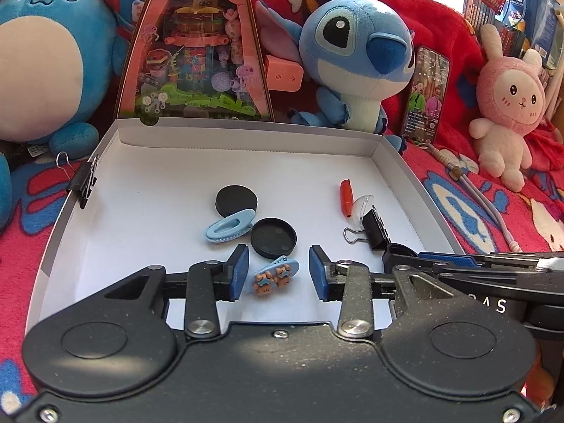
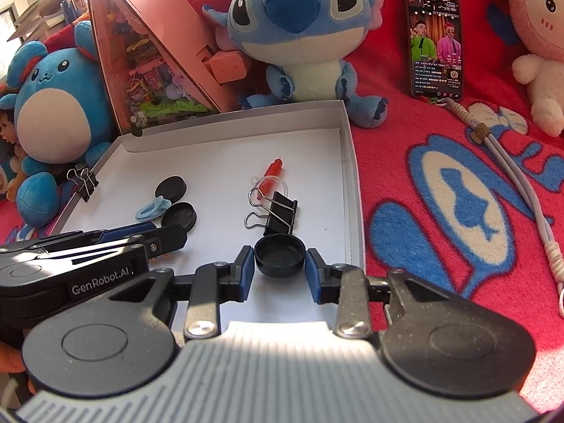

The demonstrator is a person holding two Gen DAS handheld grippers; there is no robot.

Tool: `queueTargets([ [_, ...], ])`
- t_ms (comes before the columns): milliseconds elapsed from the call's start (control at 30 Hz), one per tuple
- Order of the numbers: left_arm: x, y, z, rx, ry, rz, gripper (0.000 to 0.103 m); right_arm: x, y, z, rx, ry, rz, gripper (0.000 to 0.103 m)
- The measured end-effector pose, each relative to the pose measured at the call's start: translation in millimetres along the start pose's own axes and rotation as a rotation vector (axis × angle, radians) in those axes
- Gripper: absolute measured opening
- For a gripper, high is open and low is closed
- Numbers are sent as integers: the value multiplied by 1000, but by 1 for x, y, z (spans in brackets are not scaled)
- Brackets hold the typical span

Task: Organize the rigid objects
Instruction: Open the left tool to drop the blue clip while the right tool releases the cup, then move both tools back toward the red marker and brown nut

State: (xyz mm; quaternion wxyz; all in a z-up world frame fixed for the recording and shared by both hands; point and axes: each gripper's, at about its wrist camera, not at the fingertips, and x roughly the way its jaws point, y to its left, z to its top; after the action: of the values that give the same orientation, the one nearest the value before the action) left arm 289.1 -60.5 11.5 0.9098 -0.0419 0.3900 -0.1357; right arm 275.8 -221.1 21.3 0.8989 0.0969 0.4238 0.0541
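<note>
- We see the left gripper (image 1: 278,272) with jaws apart around a bear hair clip (image 1: 276,275) lying in the white tray (image 1: 246,148).
- The right gripper (image 2: 279,270) clamps 1 black cap (image 2: 279,254) near the tray's right wall.

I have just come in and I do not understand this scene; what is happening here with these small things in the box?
A person is sorting small items in a white shallow box on a red blanket, with a hand-held gripper in each hand. The left gripper is open around a blue clip with little bears, which lies on the box floor. The right gripper stands around a black round cap; whether its pads press on it I cannot tell. Other caps and clips lie nearby.
</note>
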Motion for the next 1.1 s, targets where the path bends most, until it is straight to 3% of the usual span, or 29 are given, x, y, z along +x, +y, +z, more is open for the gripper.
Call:
queueTargets([
  [200, -26, -2, -2, 20, -41, -3, 67, -13, 1, -5, -32, -30, 14, 55],
  [367, -54, -7, -13, 76, -86, -11, 77, -31, 7, -13, -97, -68, 23, 59],
  [767, -115, 1, -70, 132, -110, -63, 80, -81, 16, -54, -238, -148, 61, 75],
  [1100, -145, 5, -123, 164, -129, -31, 80, -100, 29, -98, -333, -179, 56, 84],
])
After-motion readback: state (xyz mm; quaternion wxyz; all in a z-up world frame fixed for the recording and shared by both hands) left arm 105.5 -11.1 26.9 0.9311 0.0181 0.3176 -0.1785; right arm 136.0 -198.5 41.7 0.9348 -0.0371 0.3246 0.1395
